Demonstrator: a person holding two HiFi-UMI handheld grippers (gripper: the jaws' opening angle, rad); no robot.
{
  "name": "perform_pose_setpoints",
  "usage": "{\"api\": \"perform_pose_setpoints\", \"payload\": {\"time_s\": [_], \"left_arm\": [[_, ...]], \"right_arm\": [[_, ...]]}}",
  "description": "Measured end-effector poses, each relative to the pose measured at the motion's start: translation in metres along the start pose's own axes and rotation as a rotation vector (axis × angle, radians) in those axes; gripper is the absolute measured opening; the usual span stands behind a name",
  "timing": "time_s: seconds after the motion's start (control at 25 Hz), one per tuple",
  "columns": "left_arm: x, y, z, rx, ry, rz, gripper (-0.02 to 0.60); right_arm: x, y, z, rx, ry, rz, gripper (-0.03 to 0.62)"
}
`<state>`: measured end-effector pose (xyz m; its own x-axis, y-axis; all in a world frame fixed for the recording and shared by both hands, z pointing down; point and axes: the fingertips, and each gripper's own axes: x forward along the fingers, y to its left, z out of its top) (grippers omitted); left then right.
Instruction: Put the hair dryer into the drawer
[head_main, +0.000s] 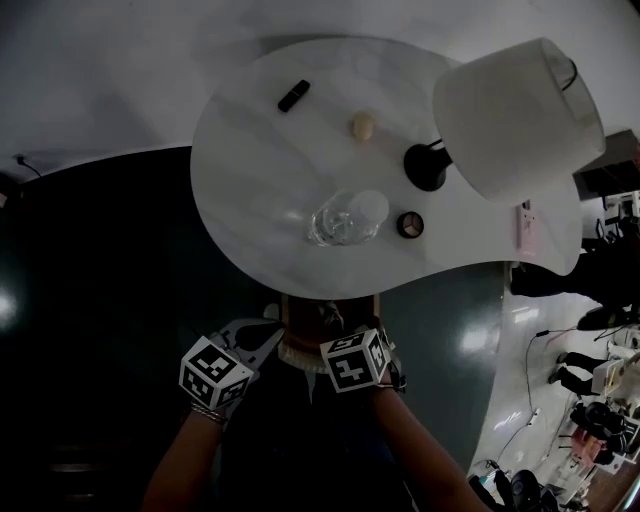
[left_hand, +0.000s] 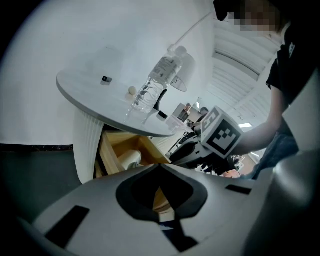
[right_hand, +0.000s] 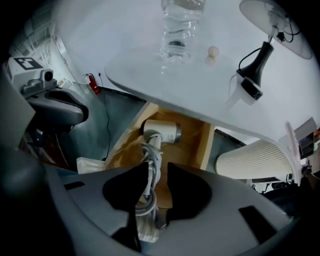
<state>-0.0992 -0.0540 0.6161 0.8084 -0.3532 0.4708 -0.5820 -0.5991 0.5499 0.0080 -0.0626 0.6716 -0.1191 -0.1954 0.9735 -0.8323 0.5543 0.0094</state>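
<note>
The hair dryer (right_hand: 162, 131) lay in the drawer (right_hand: 194, 150) at twelve o'clock, seemingly done; right gripper (right_hand: 154, 170) half-open astride its cord (right_hand: 150, 154), left gripper (left_hand: 160, 166) closed empty.

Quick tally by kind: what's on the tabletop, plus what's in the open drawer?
Table lamp: 1
Clear plastic bottle: 1
Small black object: 1
Small beige knob-shaped object: 1
Small round container: 1
Pale card: 1
Hair dryer, in the drawer: 1
Total: 7
</note>
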Motion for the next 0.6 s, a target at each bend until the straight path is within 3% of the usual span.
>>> {"api": "perform_pose_setpoints", "payload": {"time_s": [0.16, 0.28, 0.6], "left_arm": [[-0.002, -0.005, 0.006, 0.015, -0.002, -0.012, 0.008], [-0.01, -0.008, 0.013, 0.029, -0.009, -0.022, 0.008], [-0.025, -0.016, 0.042, 0.07, -0.068, -0.038, 0.008]], "right_arm": [[-0.014, -0.01, -0.001, 0.047, -0.028, 0.002, 0.119], [-0.028, -0.014, 0.003, 0.07, -0.067, -0.013, 0.048], [-0.063, -0.012, 0.016, 0.125, -0.169, 0.026, 0.023]]}}
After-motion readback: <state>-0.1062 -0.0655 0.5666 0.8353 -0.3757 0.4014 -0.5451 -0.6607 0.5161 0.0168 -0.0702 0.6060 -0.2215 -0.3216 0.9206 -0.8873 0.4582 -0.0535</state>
